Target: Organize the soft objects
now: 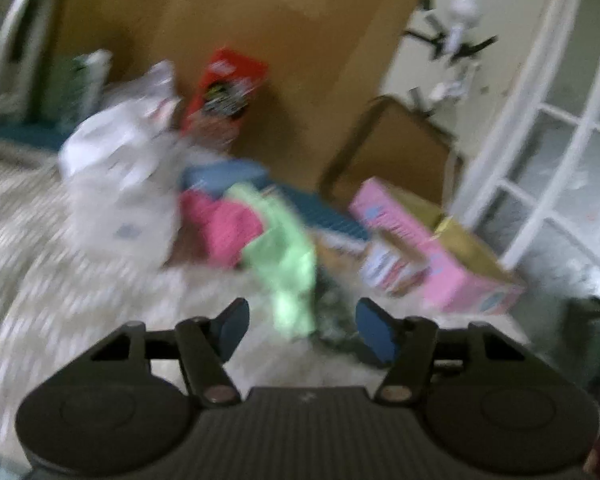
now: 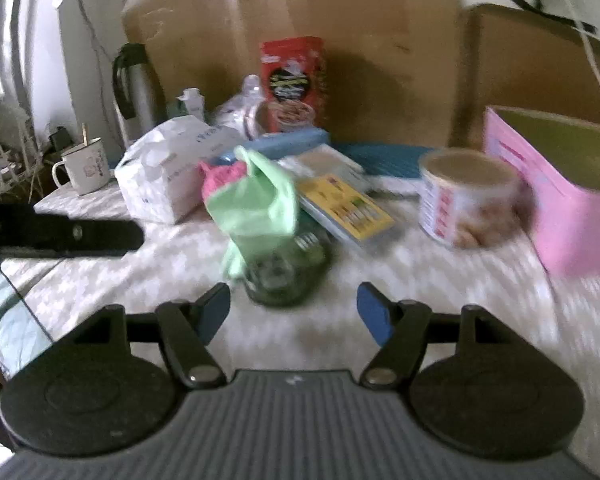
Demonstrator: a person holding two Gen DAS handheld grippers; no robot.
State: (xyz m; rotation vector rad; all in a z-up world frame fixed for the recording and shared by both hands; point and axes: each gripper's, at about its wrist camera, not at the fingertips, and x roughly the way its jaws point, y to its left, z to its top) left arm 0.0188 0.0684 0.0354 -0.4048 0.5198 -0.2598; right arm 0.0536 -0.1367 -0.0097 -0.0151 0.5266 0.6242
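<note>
Item: green cloth point(image 2: 256, 196), soft, crumpled, draped over a dark glass jar point(image 2: 286, 276) near the middle of the bench point(image 2: 440, 292). A pink cloth point(image 2: 220, 176) lies just behind it, against a white tissue pack point(image 2: 168, 172). We take these two cloths as the soft goods to be sorted; both views are smeared by motion, so finer detail is not legible.

Left gripper point(image 1: 300, 326): released, nothing between its blue pads; the green cloth point(image 1: 288, 264) hangs just ahead of the gap.
Right gripper point(image 2: 294, 312): released, empty; the jar sits just beyond its fingertips.

Neighbours: yellow-labelled flat pack point(image 2: 344, 208) touching the jar's far side; round tin point(image 2: 468, 200) to the right, apart; pink box point(image 2: 560, 200) at the right edge; red carton point(image 2: 294, 84) at the back; mug point(image 2: 86, 166) far left.

Step in hand, as we judge it: lifting the green cloth off the jar.

Handling notes: we would pinch a raised fold high on the cloth, clear of the glass, and close fully before lifting. We would lift straight up so the fabric slides off without dragging the jar over. The spare gripper could steady the jar if it rocks. Slowing down would sharpen both views.
</note>
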